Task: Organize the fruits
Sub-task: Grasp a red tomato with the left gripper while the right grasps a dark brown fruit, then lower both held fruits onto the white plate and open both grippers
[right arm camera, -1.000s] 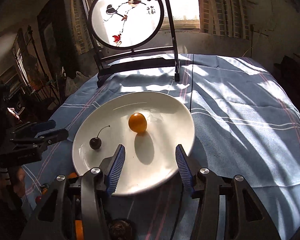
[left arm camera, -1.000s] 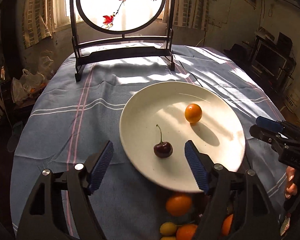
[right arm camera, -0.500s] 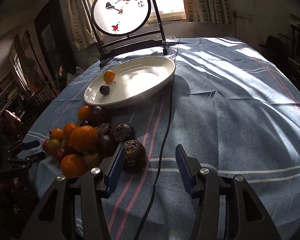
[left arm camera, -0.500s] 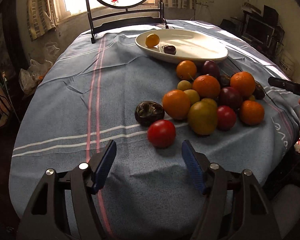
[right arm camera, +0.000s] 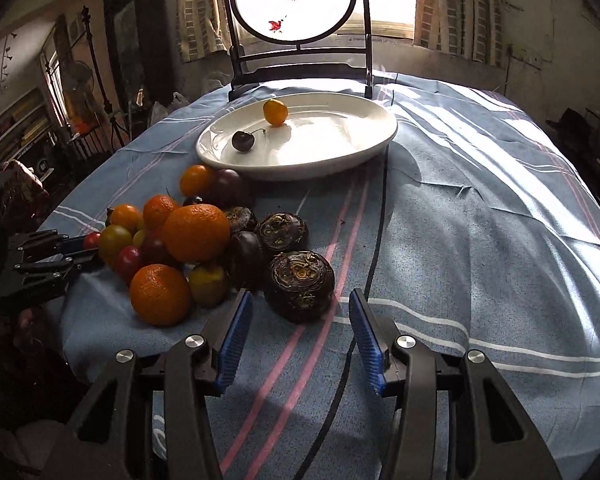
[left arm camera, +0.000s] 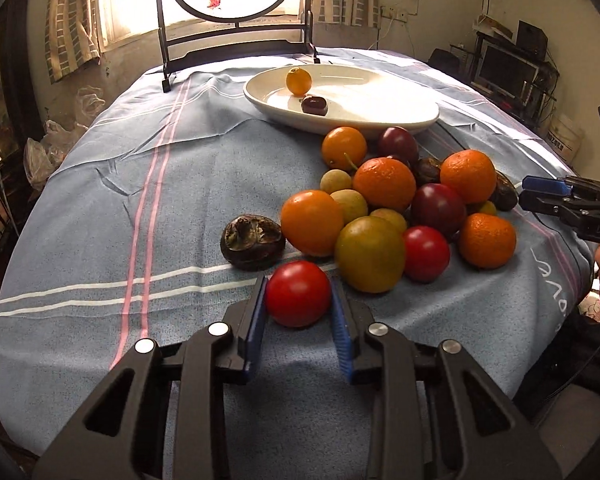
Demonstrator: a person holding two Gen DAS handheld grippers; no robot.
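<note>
My left gripper [left arm camera: 298,300] is shut on a red tomato [left arm camera: 298,294] at the near edge of a fruit pile [left arm camera: 388,204] on the blue cloth. The pile holds oranges, plums, tomatoes and small yellow fruits. A white plate [left arm camera: 400,114] behind it holds a small orange [left arm camera: 299,81] and a dark cherry [left arm camera: 314,104]. My right gripper [right arm camera: 300,326] is open, just short of a dark wrinkled fruit [right arm camera: 302,285] at the pile's right side. The plate also shows in the right wrist view [right arm camera: 364,148]. The left gripper with the tomato shows there too [right arm camera: 80,248].
A round painted screen on a black stand [left arm camera: 236,12] stands at the table's far end. A black cable [right arm camera: 374,256] runs along the cloth from the plate toward me. Another dark wrinkled fruit [left arm camera: 253,242] lies left of the pile. Shelves and electronics [left arm camera: 508,68] stand at the right.
Both grippers pulled back from over the plate to the near side of the pile. The left gripper then moved in and closed on the red tomato; the right one neared the dark fruit.
</note>
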